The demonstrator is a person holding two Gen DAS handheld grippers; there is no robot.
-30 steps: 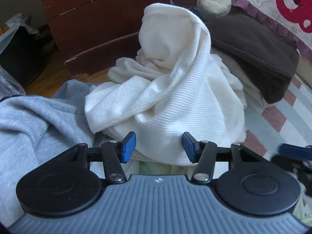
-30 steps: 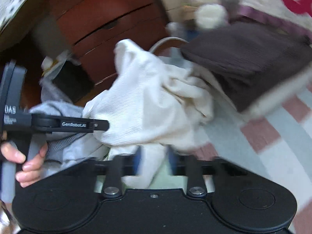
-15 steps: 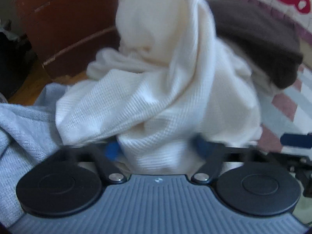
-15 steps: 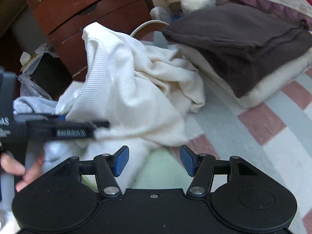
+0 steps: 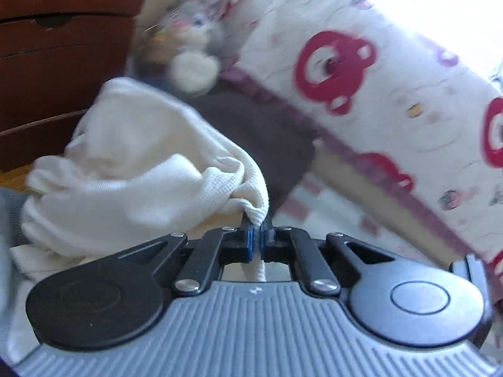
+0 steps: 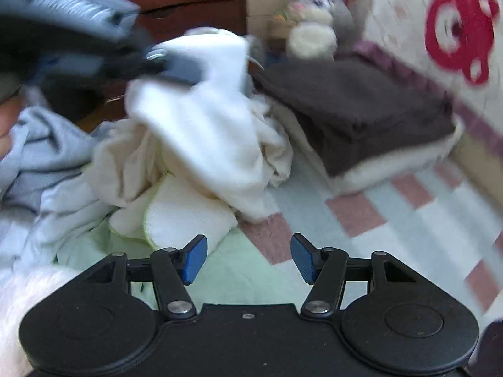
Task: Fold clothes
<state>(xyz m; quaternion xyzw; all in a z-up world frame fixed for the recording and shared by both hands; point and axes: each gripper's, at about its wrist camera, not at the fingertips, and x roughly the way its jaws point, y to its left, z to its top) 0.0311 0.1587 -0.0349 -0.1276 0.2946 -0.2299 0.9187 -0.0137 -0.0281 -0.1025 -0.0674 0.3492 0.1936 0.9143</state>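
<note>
Left wrist view: left tongs (image 5: 257, 231) pinched on white garment (image 5: 138, 169); right tongs (image 6: 248, 257) opening, nothing between.

Domestic bedroom. Evidence: a dark wooden chest of drawers (image 5: 47, 62) at the rear left; a plush rabbit toy (image 6: 317, 22) beside it; a cream cover printed with red cartoon bears (image 5: 361, 72) along the right edge; a pink-and-white checked blanket (image 6: 393, 207) carrying loose and folded laundry (image 6: 355, 110).
</note>
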